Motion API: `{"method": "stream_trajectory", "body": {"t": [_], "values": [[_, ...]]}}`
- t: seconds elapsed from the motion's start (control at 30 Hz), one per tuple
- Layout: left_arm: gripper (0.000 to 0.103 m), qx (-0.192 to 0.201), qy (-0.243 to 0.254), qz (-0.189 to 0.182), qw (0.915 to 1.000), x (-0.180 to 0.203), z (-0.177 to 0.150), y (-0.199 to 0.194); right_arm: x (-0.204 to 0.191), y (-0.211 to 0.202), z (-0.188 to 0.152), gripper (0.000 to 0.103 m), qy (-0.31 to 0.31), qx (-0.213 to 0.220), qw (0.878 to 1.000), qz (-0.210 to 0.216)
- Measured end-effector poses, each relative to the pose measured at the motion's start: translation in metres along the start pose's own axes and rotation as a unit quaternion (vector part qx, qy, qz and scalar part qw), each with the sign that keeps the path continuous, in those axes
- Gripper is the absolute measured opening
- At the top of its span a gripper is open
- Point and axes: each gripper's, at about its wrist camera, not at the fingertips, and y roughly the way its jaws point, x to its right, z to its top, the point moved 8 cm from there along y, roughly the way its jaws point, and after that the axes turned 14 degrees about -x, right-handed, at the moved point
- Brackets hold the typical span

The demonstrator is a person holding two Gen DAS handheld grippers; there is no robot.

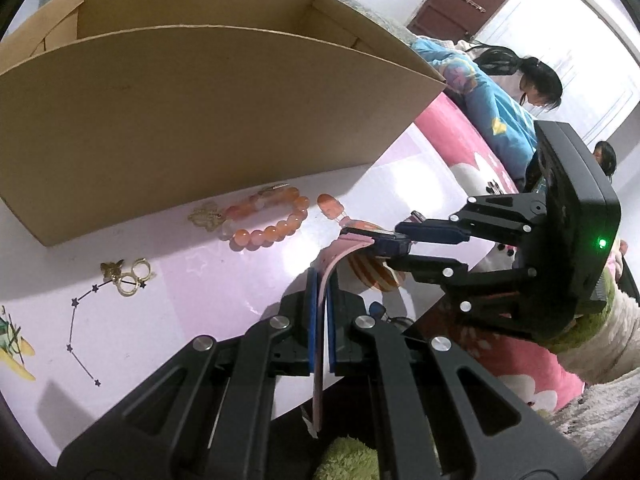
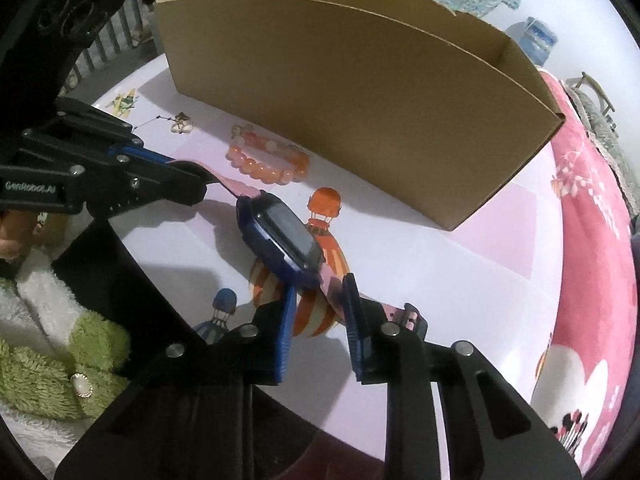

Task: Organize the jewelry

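Note:
A blue watch (image 2: pixel 286 240) with a pink strap (image 1: pixel 340 246) hangs a little above the table between both grippers. My left gripper (image 1: pixel 320 280) is shut on one end of the strap. My right gripper (image 2: pixel 320 292) stands part open around the watch body's near end and the other strap end; in the left wrist view (image 1: pixel 394 238) its fingers press on the watch. An orange bead bracelet (image 1: pixel 266 220) and gold rings with a butterfly charm (image 1: pixel 126 276) lie on the table in front of the cardboard box (image 1: pixel 192 120). The box also shows in the right wrist view (image 2: pixel 360 108).
The table has a pale pink cloth (image 2: pixel 460 280) printed with balloons and stars. A small gold charm (image 1: pixel 204 216) lies beside the bracelet. Two people (image 1: pixel 516 92) sit beyond the table's right edge. A brown door (image 1: pixel 464 4) is at the back.

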Motion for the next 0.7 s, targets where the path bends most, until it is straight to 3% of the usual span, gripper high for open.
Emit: {"method": "stream_trajectory", "body": {"t": [0.1, 0.23, 0.4, 0.7], "values": [[0.003, -0.001, -0.007, 0.004, 1.0, -0.004, 0.001, -0.001, -0.003, -0.005, -0.003, 0.006, 0.007, 0.001, 1.0, 0.009], [0.003, -0.009, -0.015, 0.008, 0.9998, -0.011, 0.002, -0.003, -0.003, -0.015, -0.004, 0.006, 0.034, 0.011, 0.998, 0.055], [0.003, -0.011, -0.008, 0.026, 0.9996, -0.014, 0.001, -0.003, 0.003, -0.013, -0.004, 0.006, 0.046, 0.019, 0.996, 0.067], [0.003, -0.002, 0.032, 0.1, 0.9945, -0.011, 0.001, -0.006, -0.008, -0.009, -0.008, 0.009, 0.022, 0.004, 0.998, 0.062]]}}
